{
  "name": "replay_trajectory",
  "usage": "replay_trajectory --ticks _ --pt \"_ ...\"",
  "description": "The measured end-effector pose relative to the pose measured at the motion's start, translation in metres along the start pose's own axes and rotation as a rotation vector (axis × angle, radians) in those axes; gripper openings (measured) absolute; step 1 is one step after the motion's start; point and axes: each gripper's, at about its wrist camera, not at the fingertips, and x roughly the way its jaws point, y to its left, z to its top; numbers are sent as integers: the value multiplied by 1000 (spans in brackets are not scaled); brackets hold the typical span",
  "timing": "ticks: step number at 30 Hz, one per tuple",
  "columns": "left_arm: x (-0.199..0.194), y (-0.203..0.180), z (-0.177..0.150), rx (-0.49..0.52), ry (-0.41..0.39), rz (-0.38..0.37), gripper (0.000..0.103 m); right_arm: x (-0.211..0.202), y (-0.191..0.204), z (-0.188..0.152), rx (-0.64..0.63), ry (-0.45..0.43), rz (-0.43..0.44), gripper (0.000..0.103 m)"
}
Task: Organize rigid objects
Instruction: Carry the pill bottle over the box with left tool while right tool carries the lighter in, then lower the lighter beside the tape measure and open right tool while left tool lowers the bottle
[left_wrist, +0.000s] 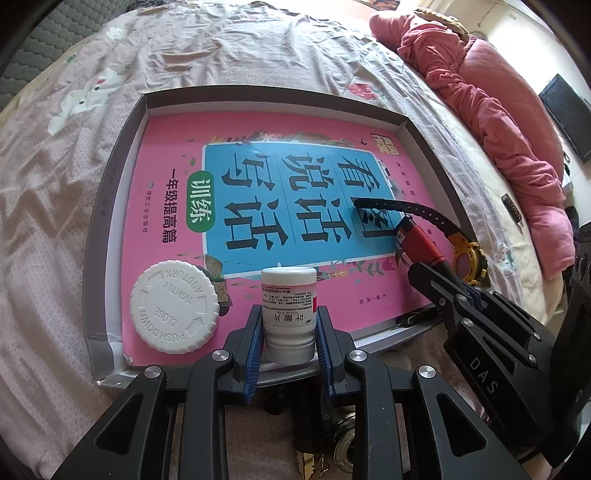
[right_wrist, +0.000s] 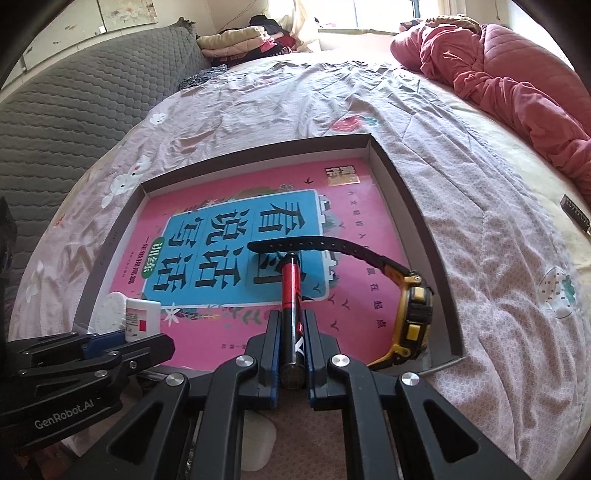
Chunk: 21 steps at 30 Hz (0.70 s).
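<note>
A shallow grey box (left_wrist: 122, 155) (right_wrist: 413, 192) lies on the bed with a pink and blue book (left_wrist: 258, 192) (right_wrist: 236, 236) inside it. My left gripper (left_wrist: 290, 314) (right_wrist: 122, 339) is shut on a small white pill bottle (left_wrist: 289, 306) (right_wrist: 142, 317), held upside down over the box's near edge. My right gripper (right_wrist: 291, 332) is shut on a red and black lighter (right_wrist: 291, 295) (left_wrist: 421, 245) that points into the box. A large white bottle cap (left_wrist: 171, 306) (right_wrist: 109, 312) lies on the book at the near left. A yellow and black wristwatch (right_wrist: 410, 310) (left_wrist: 469, 262) lies at the near right.
The bed sheet (left_wrist: 55, 184) surrounds the box. A pink quilt (left_wrist: 498, 122) (right_wrist: 517, 85) is piled at the far right. A grey padded headboard (right_wrist: 74, 103) is on the left. Metal items (left_wrist: 343, 443) and a white case (right_wrist: 258, 439) lie below the grippers.
</note>
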Motion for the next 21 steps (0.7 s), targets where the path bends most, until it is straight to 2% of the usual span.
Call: replay_trajectory --ticks 21 --pt "-1 2 -1 -9 -3 -2 27 4 -4 3 18 7 -4 11"
